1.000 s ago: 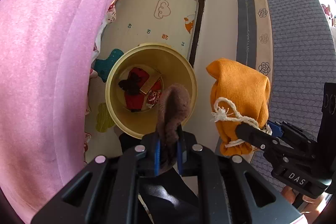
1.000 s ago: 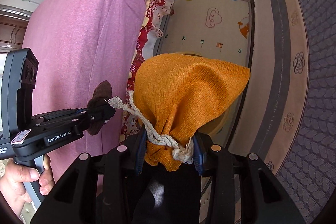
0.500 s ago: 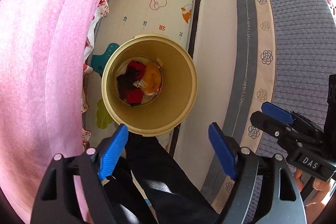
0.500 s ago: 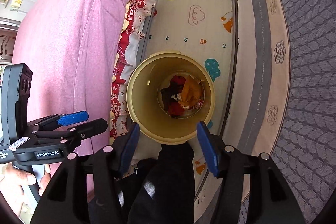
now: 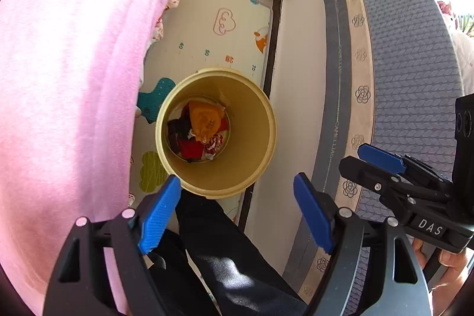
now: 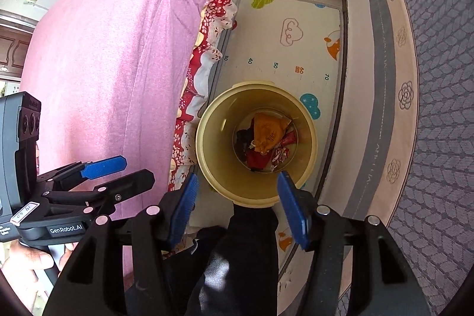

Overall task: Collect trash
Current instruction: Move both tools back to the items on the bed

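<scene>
With both loads lying in the bin [image 5: 268,135] on the play mat [image 5: 225,49] by its bed-side edge, left hand-held gripper [image 5: 237,209] and right hand-held gripper [image 6: 235,205], jaws apart and empty, should rise straight, clearing the rim.

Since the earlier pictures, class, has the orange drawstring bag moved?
Yes. The orange bag has left the right tool, which now stands open, and lies at the bottom of the yellow bin on the play mat.

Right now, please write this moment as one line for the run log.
left gripper: open, empty | right gripper: open, empty | orange pouch: inside yellow bin, on other trash
</scene>
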Motion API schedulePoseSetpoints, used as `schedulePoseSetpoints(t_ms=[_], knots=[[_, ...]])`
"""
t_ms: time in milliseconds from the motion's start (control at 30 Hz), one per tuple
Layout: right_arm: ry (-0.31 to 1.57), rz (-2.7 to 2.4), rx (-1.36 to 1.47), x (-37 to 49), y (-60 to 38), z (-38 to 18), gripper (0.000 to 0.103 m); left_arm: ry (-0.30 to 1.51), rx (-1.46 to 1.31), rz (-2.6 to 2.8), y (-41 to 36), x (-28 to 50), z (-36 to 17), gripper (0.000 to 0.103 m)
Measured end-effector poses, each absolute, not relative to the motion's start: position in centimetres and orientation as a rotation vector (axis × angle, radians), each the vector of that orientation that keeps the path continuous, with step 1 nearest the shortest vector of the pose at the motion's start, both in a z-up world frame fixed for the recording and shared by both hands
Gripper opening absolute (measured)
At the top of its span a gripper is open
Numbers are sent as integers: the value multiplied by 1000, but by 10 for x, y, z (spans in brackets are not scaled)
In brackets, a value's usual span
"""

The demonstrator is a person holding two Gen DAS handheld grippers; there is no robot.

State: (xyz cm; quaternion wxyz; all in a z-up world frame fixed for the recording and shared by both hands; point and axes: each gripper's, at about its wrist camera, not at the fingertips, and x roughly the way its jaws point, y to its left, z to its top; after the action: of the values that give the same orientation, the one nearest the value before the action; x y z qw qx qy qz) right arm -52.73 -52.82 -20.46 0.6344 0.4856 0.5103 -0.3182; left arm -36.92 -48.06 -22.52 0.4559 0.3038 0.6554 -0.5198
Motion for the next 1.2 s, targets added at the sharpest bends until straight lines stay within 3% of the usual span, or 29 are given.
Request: schedulePoseSetpoints(t_ms=[267,933,1200], knots=[[1161,-606,980,-445,-509,-166,55,1552,637,-1206,-430,-305,-189,77],[1195,-108,618,-160,-314,-106,55,1437,195,-654,-145,-52,-137,77],[1168,29,486,-61,-264,-74,55,1348,76,-532,-84,27,-109,78]])
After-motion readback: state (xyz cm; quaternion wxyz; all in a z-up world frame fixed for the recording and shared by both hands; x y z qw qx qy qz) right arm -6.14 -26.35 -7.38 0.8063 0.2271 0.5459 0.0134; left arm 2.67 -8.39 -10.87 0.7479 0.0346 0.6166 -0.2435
